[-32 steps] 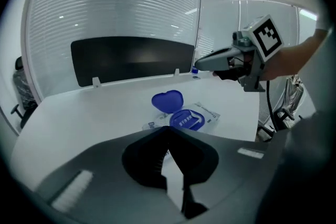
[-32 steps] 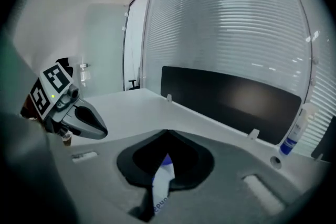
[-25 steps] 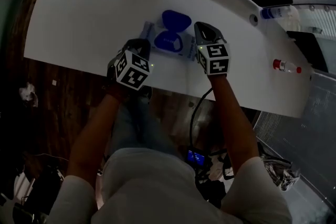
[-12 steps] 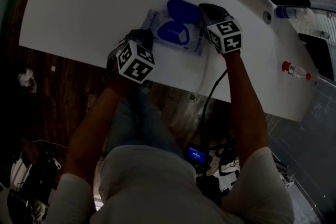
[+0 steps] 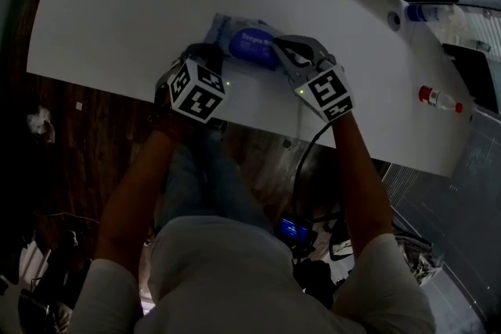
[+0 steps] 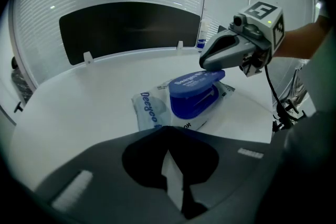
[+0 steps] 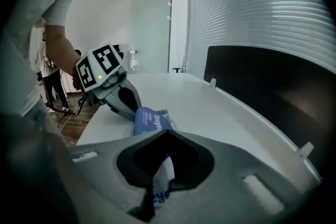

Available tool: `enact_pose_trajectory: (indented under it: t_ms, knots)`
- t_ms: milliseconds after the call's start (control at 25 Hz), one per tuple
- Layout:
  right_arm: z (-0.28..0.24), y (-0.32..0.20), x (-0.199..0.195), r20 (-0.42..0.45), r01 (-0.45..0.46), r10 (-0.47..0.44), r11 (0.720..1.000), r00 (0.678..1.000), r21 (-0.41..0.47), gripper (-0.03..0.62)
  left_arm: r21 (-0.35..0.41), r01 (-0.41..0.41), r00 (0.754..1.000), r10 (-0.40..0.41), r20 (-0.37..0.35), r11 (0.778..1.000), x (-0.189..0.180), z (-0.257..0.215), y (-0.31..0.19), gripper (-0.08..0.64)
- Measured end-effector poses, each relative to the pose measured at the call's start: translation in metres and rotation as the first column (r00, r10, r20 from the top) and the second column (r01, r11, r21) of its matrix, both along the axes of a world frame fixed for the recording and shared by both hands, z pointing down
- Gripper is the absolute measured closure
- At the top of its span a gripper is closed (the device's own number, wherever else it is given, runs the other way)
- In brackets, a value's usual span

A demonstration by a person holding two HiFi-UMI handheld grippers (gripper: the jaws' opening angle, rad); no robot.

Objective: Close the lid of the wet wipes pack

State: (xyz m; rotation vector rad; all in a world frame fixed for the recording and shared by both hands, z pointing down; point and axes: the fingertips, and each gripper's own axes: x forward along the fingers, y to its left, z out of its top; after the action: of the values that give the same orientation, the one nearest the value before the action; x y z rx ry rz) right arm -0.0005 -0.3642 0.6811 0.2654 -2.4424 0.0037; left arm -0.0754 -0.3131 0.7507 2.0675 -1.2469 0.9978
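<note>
Your right gripper, jaws together, rests its tip on the blue lid of the wet wipes pack lying on the white table. The lid sits tilted, seemingly not fully down. Your left gripper, jaws together and empty, points at the pack's near edge.

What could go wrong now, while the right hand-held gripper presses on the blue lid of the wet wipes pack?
1. The blue lid sits tilted, not flat, under the right hand-held gripper. Pressed off-centre, it may not latch and could spring up.
2. The wet wipes pack looks soft and lies near the table's front edge. Whether the left hand-held gripper pins it is unclear, so it might slide.
</note>
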Motion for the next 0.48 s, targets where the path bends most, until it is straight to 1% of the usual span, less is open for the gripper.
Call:
enact_pose_trajectory:
  t_ms: [200,480]
  knots:
    - [0.009,0.026,-0.006,-0.027,0.012,-0.012,1.000,1.000,-0.001,0.592,0.003,0.002,1.000,-0.002,0.005,1.000,0.000,0.000,-0.001,0.557]
    - [0.030,0.034,-0.009,-0.073,-0.017,0.018,1.000,0.997,0.013,0.592,0.001,0.005,1.000,-0.005,-0.003,1.000,0.002,-0.001,-0.002,0.557]
